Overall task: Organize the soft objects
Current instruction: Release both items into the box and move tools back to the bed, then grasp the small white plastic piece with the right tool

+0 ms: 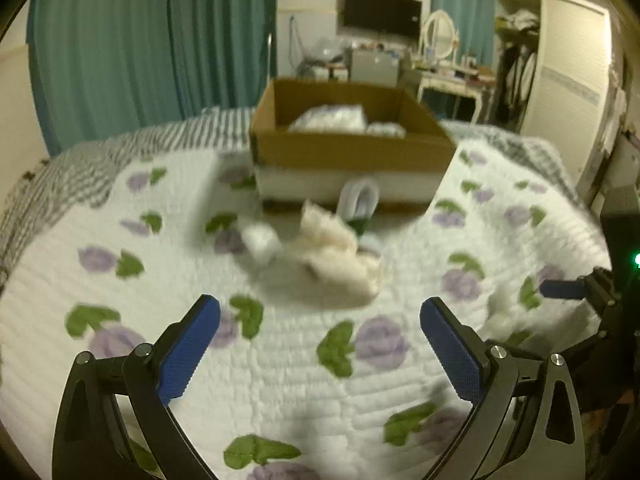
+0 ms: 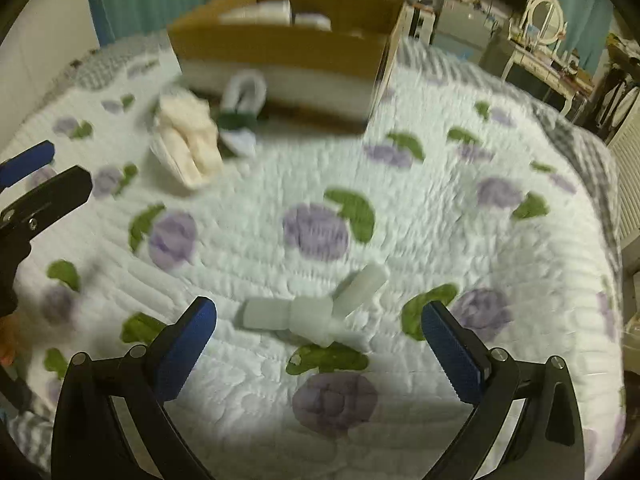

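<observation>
A cardboard box (image 1: 348,148) stands on the bed and holds white soft items (image 1: 330,118). In front of it lie a cream plush pile (image 1: 340,258), a small white roll (image 1: 262,240) and a white-and-green sock (image 1: 360,200). My left gripper (image 1: 320,320) is open and empty, short of the plush pile. In the right wrist view white foam pieces (image 2: 316,308) lie just ahead of my open, empty right gripper (image 2: 320,324). The box (image 2: 288,48), plush pile (image 2: 190,136) and sock (image 2: 242,108) show farther back.
A white quilt with purple flowers (image 2: 400,220) covers the bed. Teal curtains (image 1: 152,40) hang behind. A dresser with mirror (image 1: 440,36), a TV (image 1: 382,12) and a wardrobe (image 1: 568,72) stand at the far right. The left gripper shows at the left edge (image 2: 44,184).
</observation>
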Demonstrator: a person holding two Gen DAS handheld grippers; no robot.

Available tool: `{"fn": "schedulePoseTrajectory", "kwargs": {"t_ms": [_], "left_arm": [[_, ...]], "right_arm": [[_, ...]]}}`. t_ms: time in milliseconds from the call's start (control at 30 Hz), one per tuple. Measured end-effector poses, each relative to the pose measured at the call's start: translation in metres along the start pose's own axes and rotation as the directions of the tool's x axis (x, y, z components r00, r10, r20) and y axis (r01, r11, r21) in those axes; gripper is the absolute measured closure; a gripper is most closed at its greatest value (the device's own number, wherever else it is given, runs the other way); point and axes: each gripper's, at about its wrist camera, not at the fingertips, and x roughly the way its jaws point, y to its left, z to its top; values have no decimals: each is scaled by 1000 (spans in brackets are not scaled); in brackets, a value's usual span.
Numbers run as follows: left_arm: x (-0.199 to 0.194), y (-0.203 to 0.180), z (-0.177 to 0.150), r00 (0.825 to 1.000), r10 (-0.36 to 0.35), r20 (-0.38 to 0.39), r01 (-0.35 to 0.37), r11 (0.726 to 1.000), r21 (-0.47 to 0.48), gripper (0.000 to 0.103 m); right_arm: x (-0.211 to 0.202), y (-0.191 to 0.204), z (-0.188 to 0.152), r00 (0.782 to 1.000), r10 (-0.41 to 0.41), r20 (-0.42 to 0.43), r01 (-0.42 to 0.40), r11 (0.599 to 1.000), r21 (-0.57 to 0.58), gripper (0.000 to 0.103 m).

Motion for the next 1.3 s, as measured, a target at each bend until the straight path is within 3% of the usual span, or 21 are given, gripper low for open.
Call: {"fn": "schedulePoseTrajectory", "kwargs": {"t_ms": [100, 233, 433, 500, 600, 833, 1100, 1300], "left_arm": [[15, 2, -16, 999, 36, -31, -35, 999, 23, 1], [24, 6, -23, 998, 11, -66, -10, 1000, 7, 1], [19, 8, -23, 998, -16, -58, 16, 1000, -5, 2], [18, 9, -23, 998, -16, -59, 15, 1000, -12, 2], [19, 10, -24, 996, -41, -81, 39, 999, -23, 2], [5, 8, -18, 997, -58, -60, 56, 998, -26, 2], [-7, 6, 21, 999, -39, -9, 39, 999, -32, 2], [16, 5, 53, 1000, -8, 2, 8, 999, -47, 3]], "right_arm": [[17, -1, 0, 999, 16, -37, -16, 1000, 12, 11], [35, -3, 2, 996, 32, -85, -30, 999, 32, 27], [30, 4, 0, 998, 22, -63, -21, 1000, 13, 53], [28, 3, -2, 998, 17, -63, -16, 1000, 17, 71], [24, 3, -5, 998, 24, -54, -22, 999, 25, 72], [-12, 11, 7, 997, 47, 57, -47, 999, -13, 72], [-64, 12, 69, 978, 41, 203, -28, 997, -66, 72], [-61, 4, 111, 966, 62, 252, -51, 997, -51, 72]]}}
